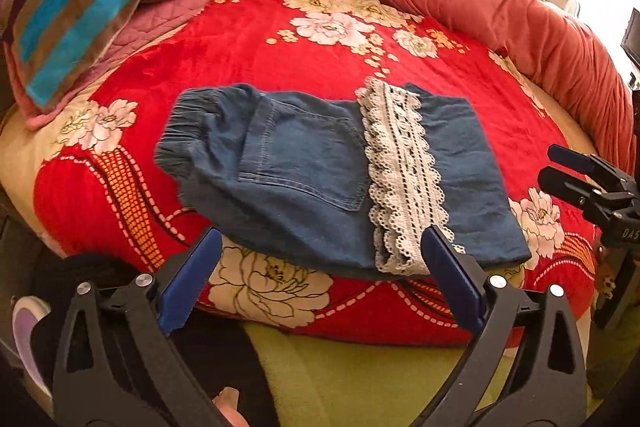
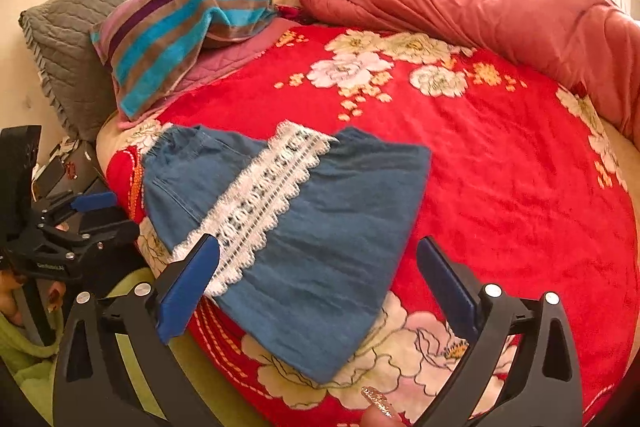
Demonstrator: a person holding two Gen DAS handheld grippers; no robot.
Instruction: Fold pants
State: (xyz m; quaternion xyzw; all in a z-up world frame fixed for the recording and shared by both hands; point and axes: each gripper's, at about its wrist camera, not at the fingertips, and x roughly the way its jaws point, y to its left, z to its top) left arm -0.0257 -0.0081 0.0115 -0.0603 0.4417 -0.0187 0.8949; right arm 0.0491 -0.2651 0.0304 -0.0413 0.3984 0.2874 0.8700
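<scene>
I am holding my left gripper (image 1: 322, 267) and right gripper (image 2: 318, 277) with blue pads spread wide and empty, hovering just above the near edge of the folded blue denim pants with a white lace band (image 1: 320, 167), which are lying flat on the red floral blanket (image 1: 248, 51). The fold appears complete; I judge the next move is withdrawing or a final smoothing. Lettering on the black gripper bodies is showing only fragments I cannot read.

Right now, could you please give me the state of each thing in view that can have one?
denim pants: folded, lying flat on the red blanket, not held.
lace trim: on top, running across the fold.
left hand-held gripper: open, empty.
right hand-held gripper: open, empty.
red blanket: spread out.
striped towel: draped over the pillow.
orange quilt: bunched up.
</scene>
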